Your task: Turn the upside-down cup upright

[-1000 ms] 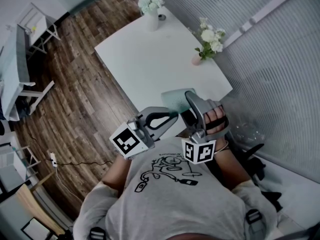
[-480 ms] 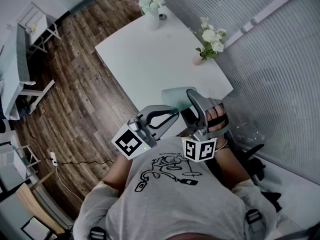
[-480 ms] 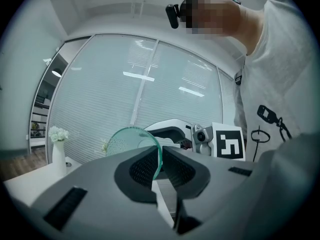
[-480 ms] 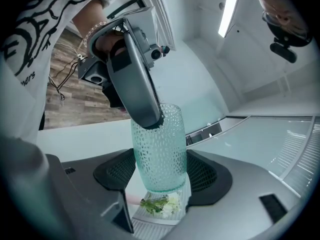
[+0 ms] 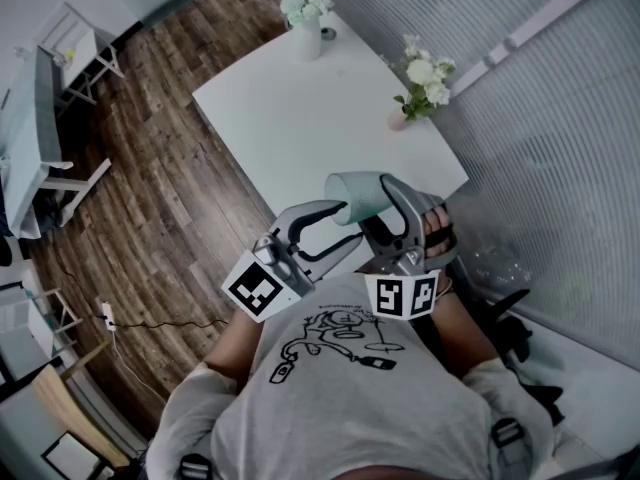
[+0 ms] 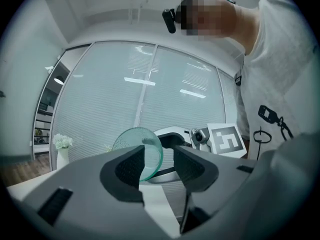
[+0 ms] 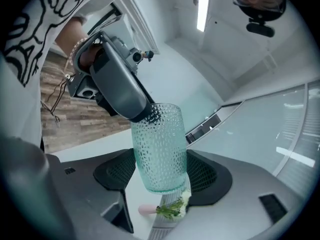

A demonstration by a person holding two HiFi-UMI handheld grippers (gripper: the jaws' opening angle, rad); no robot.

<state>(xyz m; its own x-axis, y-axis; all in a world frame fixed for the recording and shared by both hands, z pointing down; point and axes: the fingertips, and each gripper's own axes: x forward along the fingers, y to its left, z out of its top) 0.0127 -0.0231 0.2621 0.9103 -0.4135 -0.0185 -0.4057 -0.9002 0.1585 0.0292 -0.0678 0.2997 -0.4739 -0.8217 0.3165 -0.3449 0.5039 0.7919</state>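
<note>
The cup [image 5: 357, 196], teal dimpled glass, hangs in the air over the near edge of the white table [image 5: 300, 118], lying roughly on its side. My right gripper [image 5: 378, 200] is shut on it; in the right gripper view both pads press the cup [image 7: 161, 151] at its sides. My left gripper [image 5: 345, 226] has just been opening and its jaws stand apart. In the left gripper view one round end of the cup [image 6: 140, 151] shows between those jaws, close to the left pad [image 6: 131, 166]. From the right gripper view, a left finger [image 7: 120, 91] reaches the cup's far end.
A white vase of flowers [image 5: 305, 23] stands at the table's far edge, a small pink vase with flowers [image 5: 420, 83] near the right edge. Window blinds [image 5: 540, 118] run along the right. Wood floor [image 5: 150, 168] lies to the left.
The left gripper's jaws, closed together beside the cup before, now stand apart. The right gripper has rolled with the cup in it, and more of the cup shows.
</note>
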